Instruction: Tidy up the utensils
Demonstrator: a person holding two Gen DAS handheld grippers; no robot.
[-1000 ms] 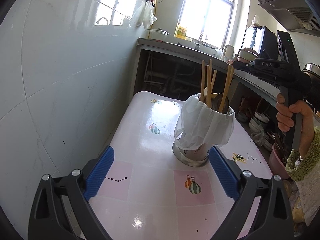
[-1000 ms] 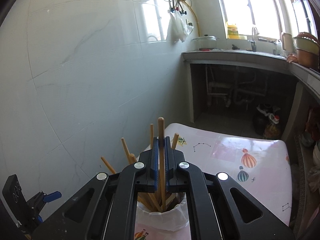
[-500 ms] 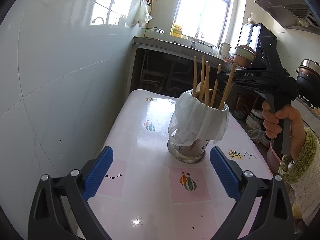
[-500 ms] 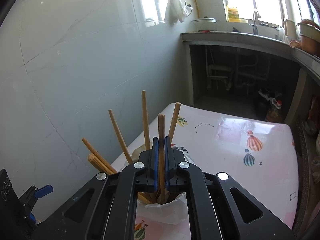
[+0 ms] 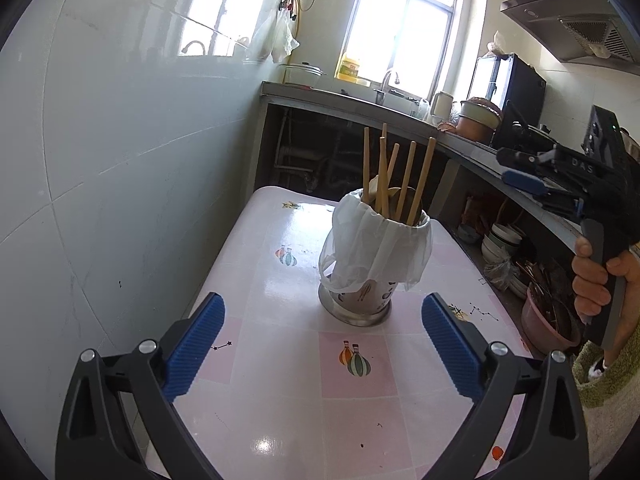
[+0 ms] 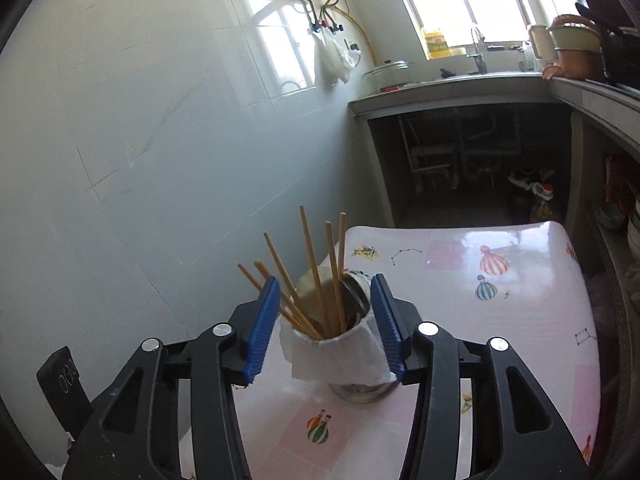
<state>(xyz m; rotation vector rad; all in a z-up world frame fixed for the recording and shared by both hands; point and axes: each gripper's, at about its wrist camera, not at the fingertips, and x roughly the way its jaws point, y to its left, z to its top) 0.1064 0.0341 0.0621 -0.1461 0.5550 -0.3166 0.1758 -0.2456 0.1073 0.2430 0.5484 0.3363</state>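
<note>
Several wooden chopsticks stand in a metal utensil holder near the middle of the table; their lower ends are hidden by the white cloth draped over its rim. Right gripper has just been opening, its jaws apart and clear of the chopsticks. Left gripper hangs spread wide, empty. Tiled wall, a concrete counter and window surround.

Wooden chopsticks stood in a cloth-draped steel holder on the pink patterned table, between the spread blue pads.
</note>
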